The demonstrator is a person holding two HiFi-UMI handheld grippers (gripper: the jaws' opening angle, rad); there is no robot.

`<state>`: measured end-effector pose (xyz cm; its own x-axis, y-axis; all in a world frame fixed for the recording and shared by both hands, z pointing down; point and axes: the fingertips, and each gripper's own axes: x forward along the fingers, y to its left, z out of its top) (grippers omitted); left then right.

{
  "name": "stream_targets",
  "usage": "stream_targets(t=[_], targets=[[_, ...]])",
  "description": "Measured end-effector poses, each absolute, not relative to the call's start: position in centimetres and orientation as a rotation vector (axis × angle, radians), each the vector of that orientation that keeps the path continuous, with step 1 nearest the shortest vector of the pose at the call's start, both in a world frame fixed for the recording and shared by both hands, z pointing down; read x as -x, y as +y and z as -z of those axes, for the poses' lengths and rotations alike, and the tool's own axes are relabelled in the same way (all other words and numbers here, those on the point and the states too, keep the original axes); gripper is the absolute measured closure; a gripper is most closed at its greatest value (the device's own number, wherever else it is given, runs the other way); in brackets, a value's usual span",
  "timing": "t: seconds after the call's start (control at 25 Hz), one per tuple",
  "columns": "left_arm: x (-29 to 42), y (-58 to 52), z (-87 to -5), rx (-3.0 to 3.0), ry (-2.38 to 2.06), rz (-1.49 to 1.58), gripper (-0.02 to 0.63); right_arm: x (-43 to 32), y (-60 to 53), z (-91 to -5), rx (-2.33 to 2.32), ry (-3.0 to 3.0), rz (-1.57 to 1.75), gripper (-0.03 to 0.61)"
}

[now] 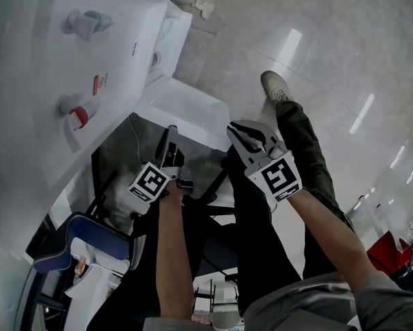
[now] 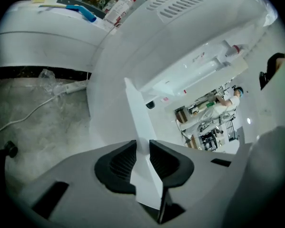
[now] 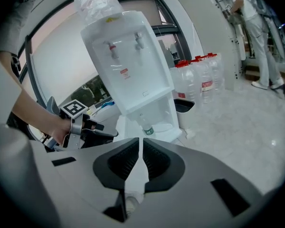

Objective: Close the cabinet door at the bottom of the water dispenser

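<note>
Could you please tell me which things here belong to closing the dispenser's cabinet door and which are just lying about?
Job: water dispenser, cabinet door, left gripper clamped on its edge.
Lying about: water bottles, bin, power strip, blue chair.

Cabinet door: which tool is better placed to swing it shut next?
Left. The left tool clamps the door by its edge, so it can probably push it closed. The right tool is shut on nothing and held back from the dispenser, off the door.
</note>
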<state>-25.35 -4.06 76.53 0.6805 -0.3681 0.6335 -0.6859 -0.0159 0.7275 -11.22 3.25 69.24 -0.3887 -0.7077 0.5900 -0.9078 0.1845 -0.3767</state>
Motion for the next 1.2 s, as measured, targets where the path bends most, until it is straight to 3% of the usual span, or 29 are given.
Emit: stream_targets(t=[0.4,0.76,1.2], targets=[[23.1,-4.8,-76.5,-1.502,-0.978,-0.144,0.523,7.8,4.7,-70.7,-1.537,-2.122,-1.0,0.563],[21.1,-6.0,-76.3,-1.41,-1.062,-0.008,0.523,5.9,4.3,-72.2,-1.448,-2.116,-0.967,0.522],[19.5,-7.3,-76.3,-1.28,-1.201,0.125,0.523,2.8,0.7,-74.4,-1.254,-2.124,-0.741,0.503]])
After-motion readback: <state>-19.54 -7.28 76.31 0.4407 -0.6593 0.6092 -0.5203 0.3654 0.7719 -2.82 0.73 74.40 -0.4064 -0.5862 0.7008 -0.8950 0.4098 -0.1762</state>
